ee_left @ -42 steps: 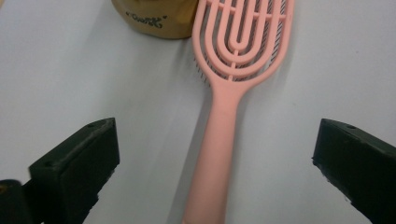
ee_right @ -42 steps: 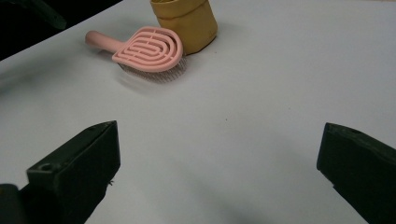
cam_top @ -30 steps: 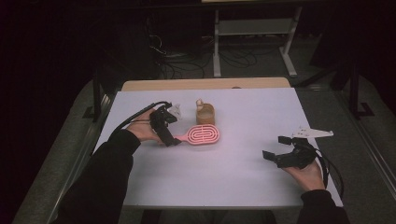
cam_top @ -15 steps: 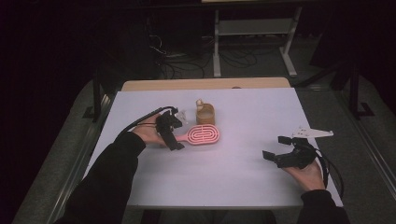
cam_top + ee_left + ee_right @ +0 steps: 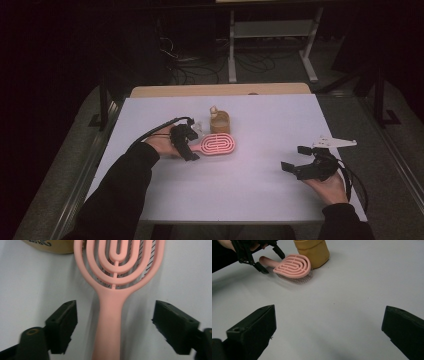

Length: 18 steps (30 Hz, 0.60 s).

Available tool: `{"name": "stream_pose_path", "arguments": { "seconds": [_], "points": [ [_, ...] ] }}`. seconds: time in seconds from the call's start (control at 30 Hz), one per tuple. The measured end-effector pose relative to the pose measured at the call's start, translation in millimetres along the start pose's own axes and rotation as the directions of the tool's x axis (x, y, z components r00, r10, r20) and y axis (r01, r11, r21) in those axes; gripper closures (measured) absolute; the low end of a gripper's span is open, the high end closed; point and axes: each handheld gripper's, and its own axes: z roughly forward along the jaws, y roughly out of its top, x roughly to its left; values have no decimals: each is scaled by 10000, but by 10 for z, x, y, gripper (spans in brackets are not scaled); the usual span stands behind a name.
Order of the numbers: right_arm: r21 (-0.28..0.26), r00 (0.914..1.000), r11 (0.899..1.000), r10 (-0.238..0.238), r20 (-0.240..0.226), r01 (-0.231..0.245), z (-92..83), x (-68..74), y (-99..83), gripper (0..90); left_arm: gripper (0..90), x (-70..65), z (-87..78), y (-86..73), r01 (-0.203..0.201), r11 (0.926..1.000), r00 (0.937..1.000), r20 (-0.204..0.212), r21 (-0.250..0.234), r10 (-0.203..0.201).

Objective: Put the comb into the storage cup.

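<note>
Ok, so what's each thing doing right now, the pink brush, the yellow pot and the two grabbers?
Pink brush: lying flat, bristles down, handle between the left jaws, not gripped.
Yellow pot: upright, right behind the brush head.
Left gripper: open, jaws just been closing around the handle.
Right gripper: open, holding nothing.

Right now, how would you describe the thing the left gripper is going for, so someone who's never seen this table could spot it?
On the white table, look left of centre, in front of the small tan container. There lies a pink hairbrush, bristles down, its handle between the open jaws of the left gripper, which have just been closing. Its looped, vented oval head sets it apart.
</note>
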Motion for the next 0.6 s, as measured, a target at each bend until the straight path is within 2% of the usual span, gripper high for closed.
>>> {"name": "stream_pose_path", "arguments": {
  "seconds": [0.47,0.57,0.6],
  "points": [
    [10,10000,10000,10,-12,-10,1,-2,-1,0,559,-11,60,19,-325,9992,9985,-435,238,335],
    [3,10000,10000,1,-19,-1,0,-4,-1,0,666,-8,72,15,-409,9986,9984,-371,333,421],
    [2,10000,10000,12,-17,-12,-1,-4,-1,0,674,-9,74,16,-434,9984,9985,-333,350,446]
  ]
}}
